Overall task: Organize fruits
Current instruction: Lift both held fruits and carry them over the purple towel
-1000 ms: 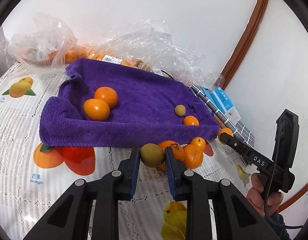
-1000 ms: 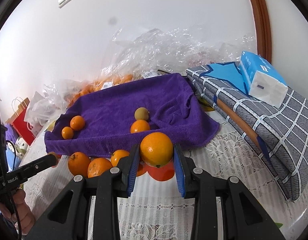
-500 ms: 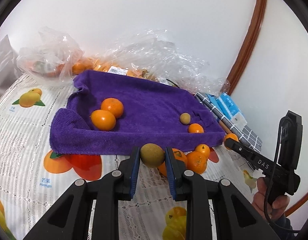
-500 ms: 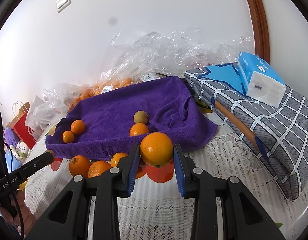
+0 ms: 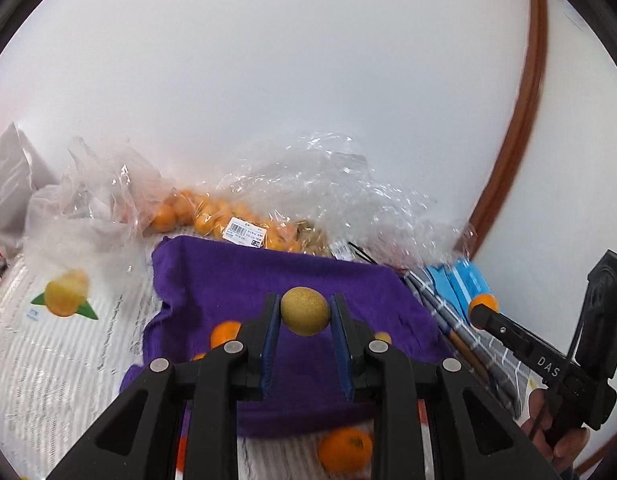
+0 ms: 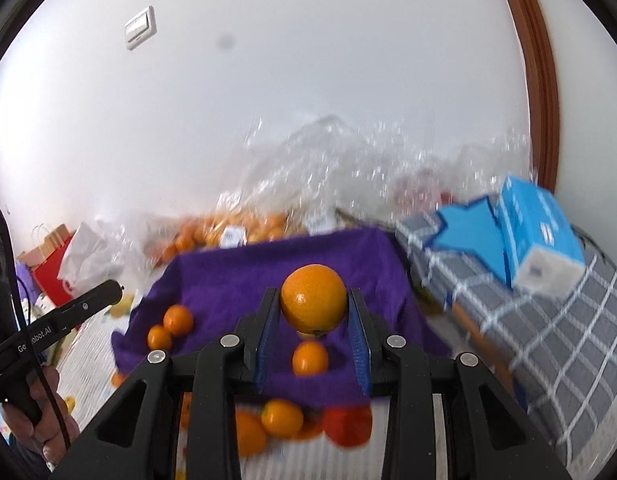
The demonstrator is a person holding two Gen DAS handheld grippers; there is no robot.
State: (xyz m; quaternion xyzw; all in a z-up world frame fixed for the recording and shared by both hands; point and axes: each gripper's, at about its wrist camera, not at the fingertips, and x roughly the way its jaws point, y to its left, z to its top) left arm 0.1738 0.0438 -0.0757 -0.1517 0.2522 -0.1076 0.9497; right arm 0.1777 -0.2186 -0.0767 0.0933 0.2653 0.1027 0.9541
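Since both fruits are pinched only at their widest point, a slip looks like the main worry to me. The left gripper (image 5: 305,322) is clamped on a small brownish-green fruit (image 5: 305,311), and the right gripper (image 6: 313,318) is clamped on an orange (image 6: 313,304), both held up in the air over the purple towel (image 5: 360,280). Round and smooth-skinned, either could squirt out if the grip eases or the hand jerks, and a drop would probably send it rolling off the towel toward the loose oranges at the front edge (image 6: 282,417). Squeezing harder isn't great either; I'd guess that could bruise the little one.

The two tools are also close together, with the right one poking into the left wrist view, so a bump between them seems possible.

Further out: a few oranges already sit on the towel (image 6: 178,319), which lies on a white lace tablecloth (image 5: 64,360) printed with fruit pictures. Behind it are crinkly clear plastic bags (image 5: 328,196) full of more oranges, against a plain white wall. To the right there's a folded grey checked cloth (image 6: 548,344) with a blue tissue pack (image 6: 536,232) on top, and a brown door frame.
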